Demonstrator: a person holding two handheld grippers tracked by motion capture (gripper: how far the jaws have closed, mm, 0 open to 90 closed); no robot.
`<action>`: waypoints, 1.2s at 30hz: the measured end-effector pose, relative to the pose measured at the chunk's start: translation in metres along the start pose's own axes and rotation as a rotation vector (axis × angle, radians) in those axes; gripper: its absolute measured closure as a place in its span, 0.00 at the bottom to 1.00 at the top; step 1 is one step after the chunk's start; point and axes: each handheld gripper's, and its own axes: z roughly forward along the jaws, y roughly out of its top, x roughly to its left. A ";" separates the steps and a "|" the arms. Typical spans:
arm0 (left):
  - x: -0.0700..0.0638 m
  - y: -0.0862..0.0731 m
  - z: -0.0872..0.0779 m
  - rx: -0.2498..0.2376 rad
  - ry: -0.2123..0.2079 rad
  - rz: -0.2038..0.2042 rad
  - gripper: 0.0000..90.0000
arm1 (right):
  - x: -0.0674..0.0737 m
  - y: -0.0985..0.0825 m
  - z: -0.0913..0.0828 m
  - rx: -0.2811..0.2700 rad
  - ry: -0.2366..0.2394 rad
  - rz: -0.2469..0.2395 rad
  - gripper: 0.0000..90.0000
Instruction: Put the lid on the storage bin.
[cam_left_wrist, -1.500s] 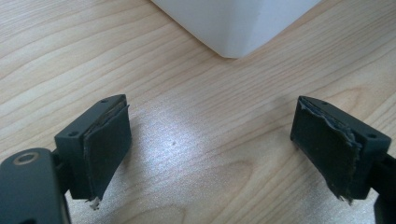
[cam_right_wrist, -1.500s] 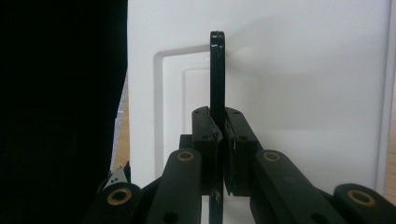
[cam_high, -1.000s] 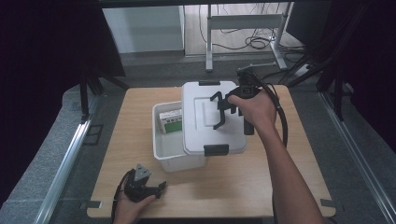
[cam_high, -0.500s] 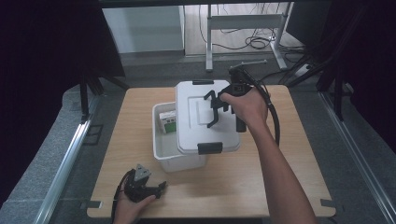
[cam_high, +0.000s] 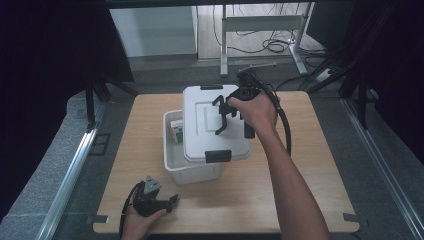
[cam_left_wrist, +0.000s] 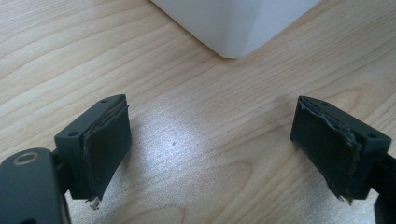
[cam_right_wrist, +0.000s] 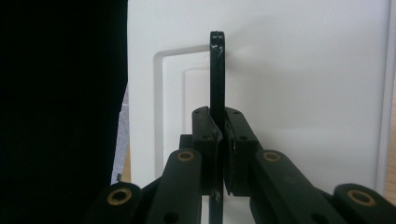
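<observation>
The left tongs (cam_high: 172, 201) rest on the bench (cam_high: 280, 195) near its front left corner, jaws wide apart with nothing between them; in the left gripper view the two pads (cam_left_wrist: 109, 140) frame bare wood, and a corner of the white bin (cam_left_wrist: 233, 28) lies just ahead.

In the high view the bin (cam_high: 192, 172) stands near the bench's middle, long axis running front to back. The white lid (cam_high: 212, 127) is over it, shifted toward the right and back, so the bin's left side stays uncovered and a green-and-white box (cam_high: 176, 131) shows inside, partly hidden by the lid's edge. The lid's long axis also runs front to back, a black latch (cam_high: 218, 156) at its front end.

The right tongs (cam_high: 222, 116) are over the lid's middle, jaws clamped on its thin black handle (cam_right_wrist: 216, 70). The handle's lower part is hidden behind the jaws.

Open bench lies right of the bin and before it.
</observation>
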 end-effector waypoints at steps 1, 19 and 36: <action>0.000 0.000 0.000 0.000 0.000 0.000 0.13 | 0.001 0.000 0.001 0.003 -0.001 -0.003 0.94; 0.000 0.000 0.000 0.000 -0.001 0.002 0.13 | 0.021 0.003 0.028 0.053 0.007 -0.021 0.94; 0.000 0.000 0.000 -0.001 -0.001 -0.001 0.13 | 0.028 0.005 0.049 0.084 0.011 -0.022 0.94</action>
